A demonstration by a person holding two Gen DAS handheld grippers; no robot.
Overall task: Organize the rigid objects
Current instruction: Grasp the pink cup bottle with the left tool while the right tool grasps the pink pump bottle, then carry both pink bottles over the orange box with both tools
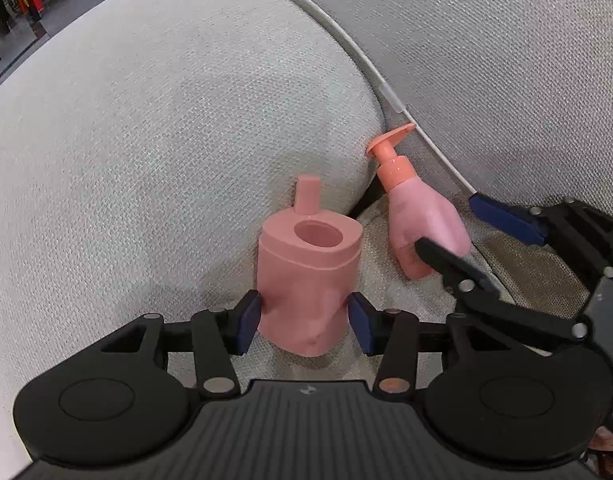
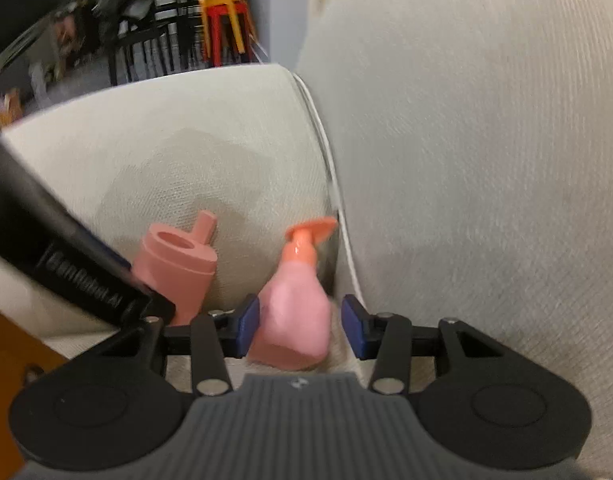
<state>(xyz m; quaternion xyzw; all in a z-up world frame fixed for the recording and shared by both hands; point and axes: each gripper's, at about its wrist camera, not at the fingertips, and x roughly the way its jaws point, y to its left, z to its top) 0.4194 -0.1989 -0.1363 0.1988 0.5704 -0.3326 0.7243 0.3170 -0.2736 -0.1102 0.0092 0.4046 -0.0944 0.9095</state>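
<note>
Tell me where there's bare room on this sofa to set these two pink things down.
Free: the seat cushion toward the camera from the pump bottle, and the wide armrest top left of the pink spouted container. Crowded: the corner where armrest, backrest and white cable meet, with the left gripper and right gripper there too.

Grey fabric sofa [image 1: 166, 140] bearing pink container [image 1: 306, 280], pink pump bottle [image 1: 422, 220].
</note>
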